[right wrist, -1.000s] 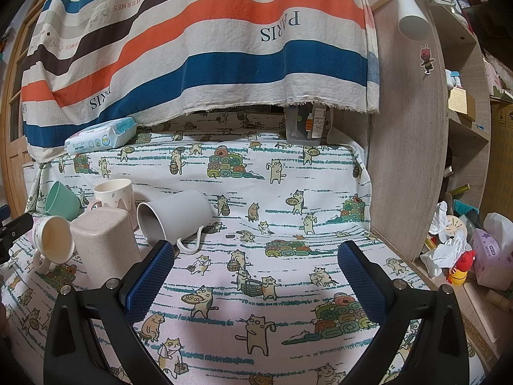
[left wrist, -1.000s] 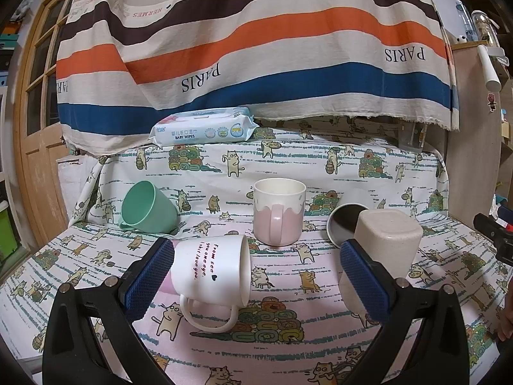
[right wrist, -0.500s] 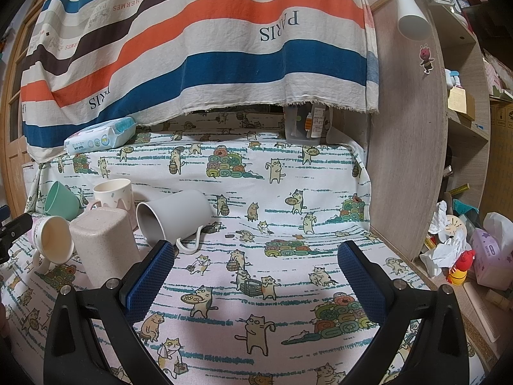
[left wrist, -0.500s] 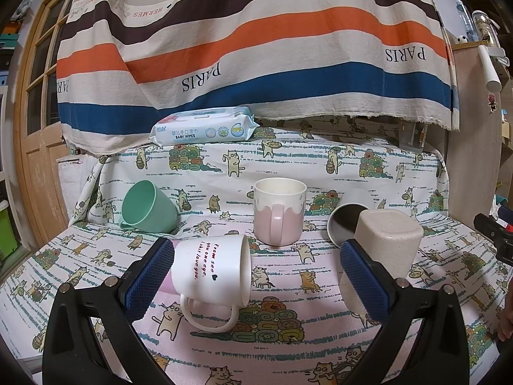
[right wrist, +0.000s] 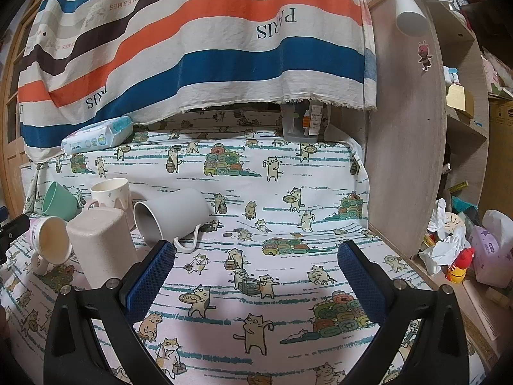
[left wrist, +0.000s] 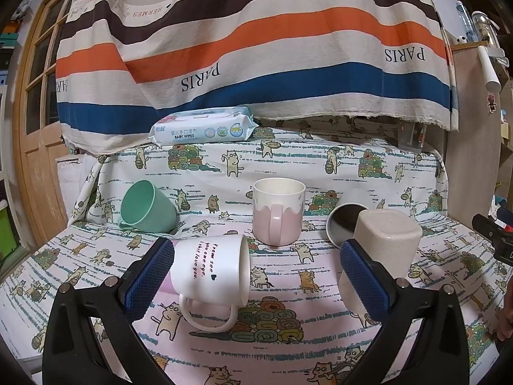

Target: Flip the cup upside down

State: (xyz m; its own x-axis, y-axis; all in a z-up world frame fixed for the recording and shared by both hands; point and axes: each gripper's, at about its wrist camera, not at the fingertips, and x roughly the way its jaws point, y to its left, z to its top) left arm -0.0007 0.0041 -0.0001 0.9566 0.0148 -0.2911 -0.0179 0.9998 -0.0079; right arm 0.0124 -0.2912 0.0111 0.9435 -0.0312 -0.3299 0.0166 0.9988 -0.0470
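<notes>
A white mug with red lettering [left wrist: 211, 272] lies on its side on the cat-print cloth, handle toward me, just ahead of my open left gripper [left wrist: 256, 276]; it also shows in the right wrist view [right wrist: 51, 240]. A pink-and-white mug [left wrist: 278, 215] stands upright behind it. A green cup [left wrist: 147, 207] and a grey mug [right wrist: 171, 216] lie on their sides. A beige square cup [left wrist: 384, 240] stands upside down. My right gripper [right wrist: 256, 276] is open and empty over bare cloth, right of the cups.
A pack of baby wipes [left wrist: 202, 130] lies on the raised back ledge under a striped hanging cloth [left wrist: 256, 48]. A wooden shelf side [right wrist: 407, 128] borders the right, with clutter [right wrist: 461, 250] beyond it. A wooden door [left wrist: 29, 128] stands at the left.
</notes>
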